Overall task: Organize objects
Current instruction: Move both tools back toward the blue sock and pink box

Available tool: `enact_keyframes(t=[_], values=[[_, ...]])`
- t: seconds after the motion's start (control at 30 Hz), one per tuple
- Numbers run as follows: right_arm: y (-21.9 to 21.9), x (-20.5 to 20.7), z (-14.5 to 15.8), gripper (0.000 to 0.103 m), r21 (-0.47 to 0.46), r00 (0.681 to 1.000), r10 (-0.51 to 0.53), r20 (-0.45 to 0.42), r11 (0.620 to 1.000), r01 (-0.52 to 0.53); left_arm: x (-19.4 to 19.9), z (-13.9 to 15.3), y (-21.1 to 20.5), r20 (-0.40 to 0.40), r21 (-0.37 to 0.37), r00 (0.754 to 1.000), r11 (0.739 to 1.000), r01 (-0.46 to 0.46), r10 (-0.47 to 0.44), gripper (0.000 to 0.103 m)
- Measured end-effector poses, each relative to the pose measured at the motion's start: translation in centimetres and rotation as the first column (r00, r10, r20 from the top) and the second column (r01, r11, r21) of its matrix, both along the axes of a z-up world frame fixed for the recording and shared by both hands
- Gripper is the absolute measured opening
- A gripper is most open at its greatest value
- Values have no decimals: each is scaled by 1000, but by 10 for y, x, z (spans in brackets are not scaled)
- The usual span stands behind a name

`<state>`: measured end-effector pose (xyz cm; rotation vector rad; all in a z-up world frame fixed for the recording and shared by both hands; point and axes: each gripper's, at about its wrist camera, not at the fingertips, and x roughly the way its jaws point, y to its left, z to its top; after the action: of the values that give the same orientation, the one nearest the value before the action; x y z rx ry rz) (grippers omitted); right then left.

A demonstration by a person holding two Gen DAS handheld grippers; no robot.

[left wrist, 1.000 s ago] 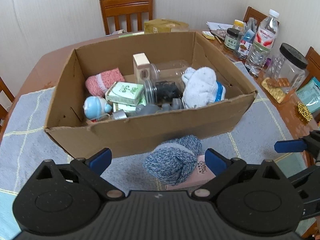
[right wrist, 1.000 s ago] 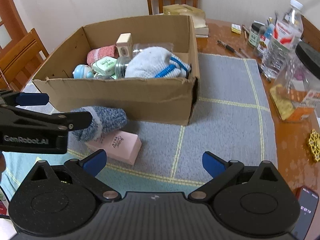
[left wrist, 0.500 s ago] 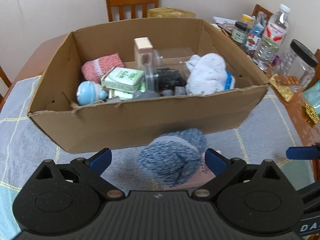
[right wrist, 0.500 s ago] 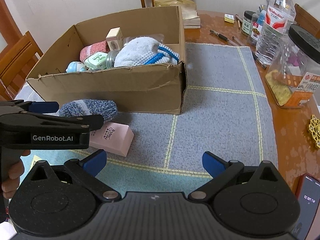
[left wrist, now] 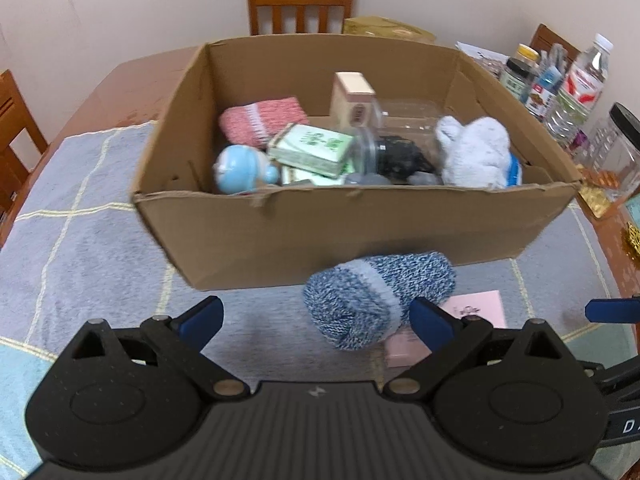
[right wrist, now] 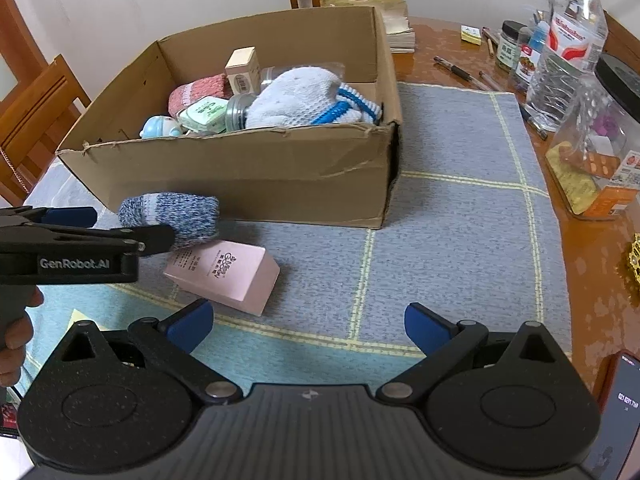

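Wooden chairs (left wrist: 300, 0) stand around the brown table (right wrist: 600, 264), which is covered by a grey-blue mat (right wrist: 452, 208) with pale yellow lines. On the mat sits an open cardboard box (left wrist: 352, 232), already partly filled: a pink rolled sock (left wrist: 262, 120), a white sock with blue stripes (left wrist: 476, 152), a green tin (left wrist: 314, 148), a light blue round thing (left wrist: 240, 170), a small cream carton (left wrist: 352, 98) standing upright and a clear jar (left wrist: 396, 148) lying on its side. Just in front of the box's near wall lies a blue marled sock roll (left wrist: 378, 300), resting partly on a pink box (right wrist: 224, 276) that lies flat on the mat. My left gripper (left wrist: 316, 320) hovers with its blue-tipped fingers spread wide; the sock roll lies ahead of my right-hand finger, and I cannot tell whether that finger touches it (the right wrist view shows the tool from the side, its tips just at the roll's near end). My right gripper (right wrist: 308, 326) is held over bare mat, well to the right of the pink box, fingers spread and holding nothing. Along the table's right edge stand a water bottle (right wrist: 568, 40), a few small jars (right wrist: 512, 44) and a large clear canister (right wrist: 600, 140) with a black lid.
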<state>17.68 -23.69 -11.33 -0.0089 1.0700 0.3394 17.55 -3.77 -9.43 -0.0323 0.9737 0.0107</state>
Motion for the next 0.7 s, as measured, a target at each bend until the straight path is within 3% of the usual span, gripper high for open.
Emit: enact_keyframes(t=[0.1, 0.7], values=[[7, 1, -1, 103, 2, 1000, 4, -5, 1000, -4, -1, -1, 9, 2, 23, 1000, 1000, -14, 14, 99], [63, 5, -21, 103, -25, 1000, 30, -1, 999, -30, -10, 3, 59, 3, -13, 1000, 1000, -9, 9, 99]])
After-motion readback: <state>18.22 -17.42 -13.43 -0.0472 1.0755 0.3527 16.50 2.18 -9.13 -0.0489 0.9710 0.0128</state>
